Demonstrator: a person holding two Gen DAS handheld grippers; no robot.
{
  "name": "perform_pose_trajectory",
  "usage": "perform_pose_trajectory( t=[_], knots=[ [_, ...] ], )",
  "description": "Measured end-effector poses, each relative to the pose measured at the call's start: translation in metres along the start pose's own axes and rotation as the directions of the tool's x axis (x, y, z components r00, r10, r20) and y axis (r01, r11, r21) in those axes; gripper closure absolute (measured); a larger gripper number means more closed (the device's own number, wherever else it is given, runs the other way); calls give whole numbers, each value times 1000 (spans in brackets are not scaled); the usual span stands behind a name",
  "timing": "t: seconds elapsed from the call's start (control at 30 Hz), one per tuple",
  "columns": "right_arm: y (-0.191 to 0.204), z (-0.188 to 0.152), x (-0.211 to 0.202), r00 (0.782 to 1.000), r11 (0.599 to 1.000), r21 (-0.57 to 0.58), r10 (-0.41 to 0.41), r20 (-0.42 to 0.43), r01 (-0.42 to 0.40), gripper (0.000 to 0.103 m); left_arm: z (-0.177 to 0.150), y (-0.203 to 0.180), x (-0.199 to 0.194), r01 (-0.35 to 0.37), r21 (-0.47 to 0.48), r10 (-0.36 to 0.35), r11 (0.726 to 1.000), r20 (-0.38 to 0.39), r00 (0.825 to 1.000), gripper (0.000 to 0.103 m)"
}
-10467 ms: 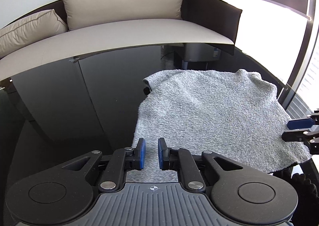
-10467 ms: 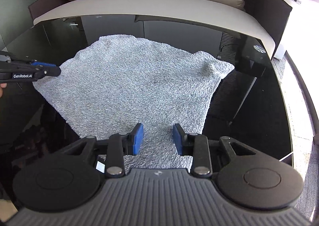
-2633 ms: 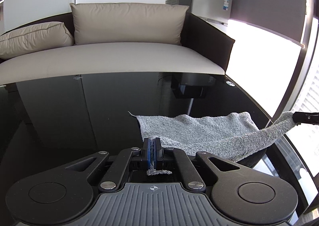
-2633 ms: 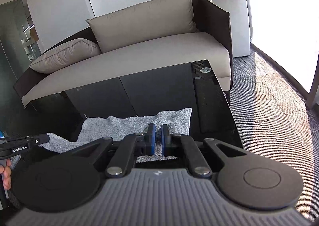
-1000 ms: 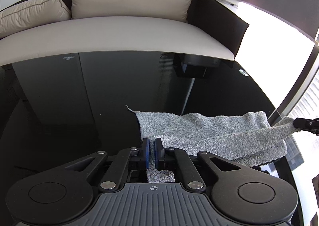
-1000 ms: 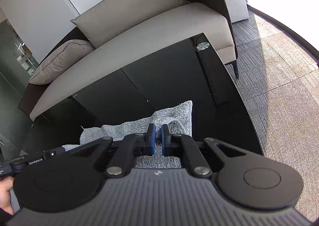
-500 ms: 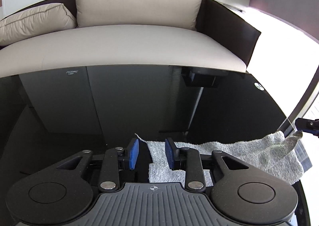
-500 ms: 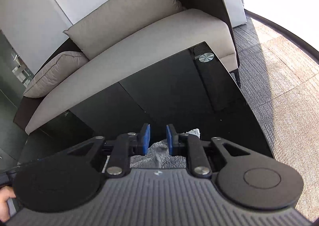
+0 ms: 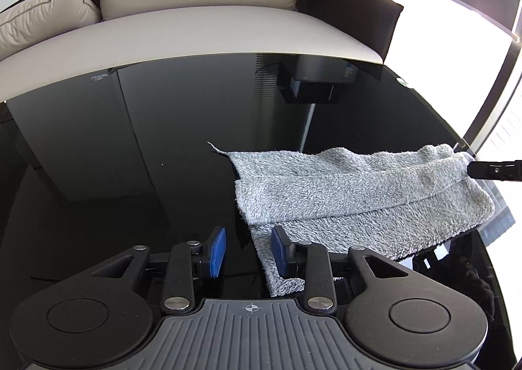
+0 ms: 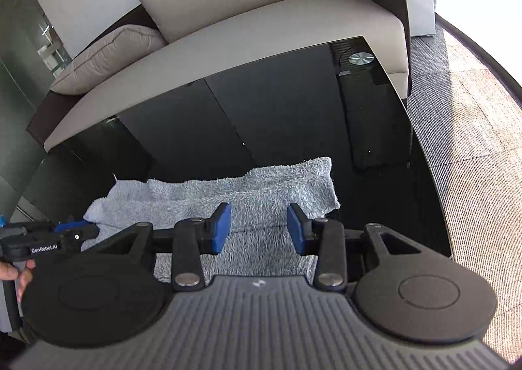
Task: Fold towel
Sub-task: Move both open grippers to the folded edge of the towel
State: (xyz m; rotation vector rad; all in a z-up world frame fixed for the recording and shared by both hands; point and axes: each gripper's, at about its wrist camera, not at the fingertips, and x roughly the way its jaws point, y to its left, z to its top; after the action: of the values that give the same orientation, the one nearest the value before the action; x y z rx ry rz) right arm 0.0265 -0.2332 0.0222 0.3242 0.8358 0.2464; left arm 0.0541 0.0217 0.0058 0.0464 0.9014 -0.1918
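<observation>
left gripper (image 9: 249,251) jaws opening over bare glass, nothing gripped, right gripper (image 10: 259,228) jaws opening above the cloth (pads clear), grey towel (image 9: 342,187) lying folded over near edge of black glass table (image 9: 163,128), beige sofa (image 9: 202,21) sitting beyond

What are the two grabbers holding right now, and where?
Nothing. The left gripper and right gripper are both opening, pads off the folded towel lying below them.
</observation>
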Motion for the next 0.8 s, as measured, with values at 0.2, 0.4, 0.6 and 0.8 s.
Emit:
perform_pose_trajectory(
  t=[0.2,0.4,0.6,0.8],
  knots=[
    [7,-6,11,998,998,-57,36,-41,-39,62,3,-5,3,53,20,-53,998,7,999,70],
    [15,-9,19,997,993,-109,44,-56,-50,59,4,-9,1,79,21,-79,997,16,997,70],
    [20,-10,26,997,989,-140,44,-56,-52,58,6,-14,0,96,31,-97,995,26,995,69],
    [19,-5,24,999,989,-137,49,11,-47,58,7,-14,4,108,19,-108,994,40,993,69]
  ],
)
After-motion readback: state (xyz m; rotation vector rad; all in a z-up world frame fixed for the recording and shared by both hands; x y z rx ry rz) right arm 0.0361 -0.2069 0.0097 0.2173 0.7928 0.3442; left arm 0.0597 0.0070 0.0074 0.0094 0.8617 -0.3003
